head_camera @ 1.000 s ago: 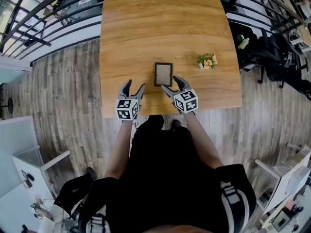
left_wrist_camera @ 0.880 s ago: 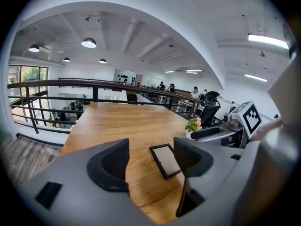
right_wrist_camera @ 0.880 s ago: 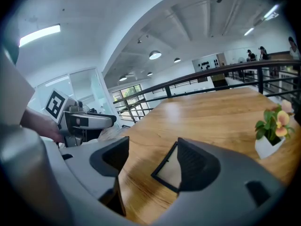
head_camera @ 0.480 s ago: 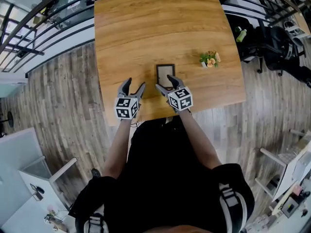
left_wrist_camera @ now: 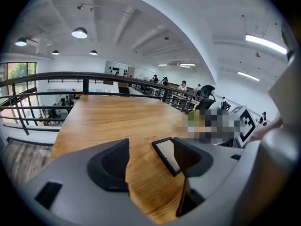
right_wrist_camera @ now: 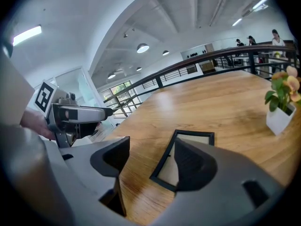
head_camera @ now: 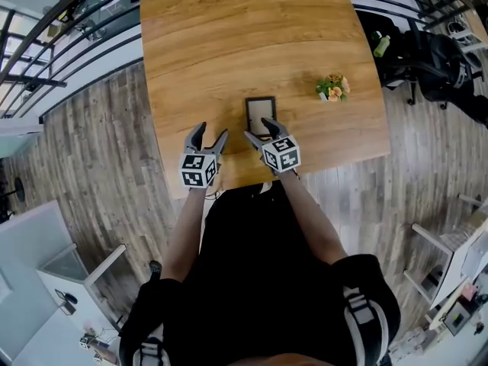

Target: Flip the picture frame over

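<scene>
A black picture frame (head_camera: pixel 260 114) lies flat on the wooden table (head_camera: pixel 229 44), near its front edge. My right gripper (head_camera: pixel 258 130) is open at the frame's near end. In the right gripper view its right jaw hangs over the frame (right_wrist_camera: pixel 184 139), its left jaw stands over bare wood, and the frame's left edge runs between them; the pads do not press on it. My left gripper (head_camera: pixel 211 133) is open and empty, a little to the left of the frame. The left gripper view has the frame (left_wrist_camera: pixel 165 150) just beyond that gripper's right jaw.
A small potted plant (head_camera: pixel 332 88) in a white pot stands on the table to the frame's right, and it also appears in the right gripper view (right_wrist_camera: pixel 281 103). A black railing (head_camera: pixel 69 21) runs along the table's far and left sides. Chairs and bags (head_camera: pixel 435 56) sit at the right.
My right gripper has come down and shifted left onto the frame's near end. The left gripper has sunk slightly and stays beside the frame.
</scene>
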Demonstrator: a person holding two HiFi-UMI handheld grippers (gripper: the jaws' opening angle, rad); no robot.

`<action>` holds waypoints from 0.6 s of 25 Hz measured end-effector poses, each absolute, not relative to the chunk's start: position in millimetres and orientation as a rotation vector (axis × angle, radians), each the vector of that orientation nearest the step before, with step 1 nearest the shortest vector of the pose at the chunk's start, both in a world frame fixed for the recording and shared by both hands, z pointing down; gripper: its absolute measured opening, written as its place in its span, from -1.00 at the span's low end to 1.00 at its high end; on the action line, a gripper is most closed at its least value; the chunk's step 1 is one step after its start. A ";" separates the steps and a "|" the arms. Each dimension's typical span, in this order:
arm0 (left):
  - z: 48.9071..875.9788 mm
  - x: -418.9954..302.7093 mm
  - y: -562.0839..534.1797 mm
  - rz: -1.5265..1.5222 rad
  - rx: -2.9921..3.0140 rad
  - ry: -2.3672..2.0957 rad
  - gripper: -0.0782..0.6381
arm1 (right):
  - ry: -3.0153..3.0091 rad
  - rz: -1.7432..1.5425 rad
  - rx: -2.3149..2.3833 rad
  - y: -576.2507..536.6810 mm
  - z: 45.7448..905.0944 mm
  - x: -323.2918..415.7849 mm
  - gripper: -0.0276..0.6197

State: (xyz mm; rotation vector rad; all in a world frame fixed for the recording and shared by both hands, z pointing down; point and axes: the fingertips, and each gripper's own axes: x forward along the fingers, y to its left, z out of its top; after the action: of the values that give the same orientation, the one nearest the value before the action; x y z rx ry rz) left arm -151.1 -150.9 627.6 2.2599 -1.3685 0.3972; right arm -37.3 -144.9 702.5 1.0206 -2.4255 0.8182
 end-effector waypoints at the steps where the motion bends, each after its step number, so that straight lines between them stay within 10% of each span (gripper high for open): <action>1: 628.2 -151.6 -150.3 0.398 2.258 -1.367 0.11 | -2.421 0.822 1.019 -145.0 704.9 -38.8 0.04; 15: 647.6 -161.9 -136.8 0.413 2.218 -1.358 0.11 | -2.365 0.851 1.004 -138.0 730.0 -51.0 -0.01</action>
State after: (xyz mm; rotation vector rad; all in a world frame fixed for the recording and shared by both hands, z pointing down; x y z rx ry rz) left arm -161.9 -136.8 647.6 2.2181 -1.3582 0.4126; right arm -51.0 -138.0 730.0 1.0044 -2.3651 0.8509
